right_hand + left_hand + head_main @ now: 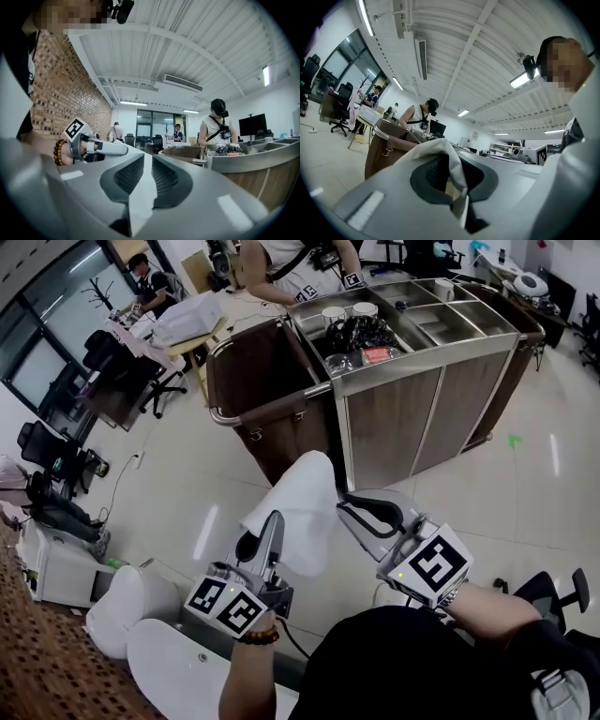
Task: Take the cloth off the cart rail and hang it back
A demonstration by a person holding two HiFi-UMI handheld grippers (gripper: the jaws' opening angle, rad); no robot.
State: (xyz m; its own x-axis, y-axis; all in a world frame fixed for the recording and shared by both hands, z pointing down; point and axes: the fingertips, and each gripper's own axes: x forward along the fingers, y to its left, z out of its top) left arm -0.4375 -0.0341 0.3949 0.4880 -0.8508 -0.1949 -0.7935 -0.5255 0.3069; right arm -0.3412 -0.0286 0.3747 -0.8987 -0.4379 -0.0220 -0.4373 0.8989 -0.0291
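Cart (pixel 394 418) ahead, rail (pixel 281 401) bare. Cloth (pixel 298 507) off rail, in air between cart and person. Left gripper (pixel 272 521) and right gripper (pixel 349 507) each pinch cloth edge, jaws nearly closed on fabric. Best approach, as judged: lift above rail, spread edge taut, drape middle across before release — uneven halves likely slide off.

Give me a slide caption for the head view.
Left gripper and right gripper both clamp a white cloth, held clear of the cart rail.
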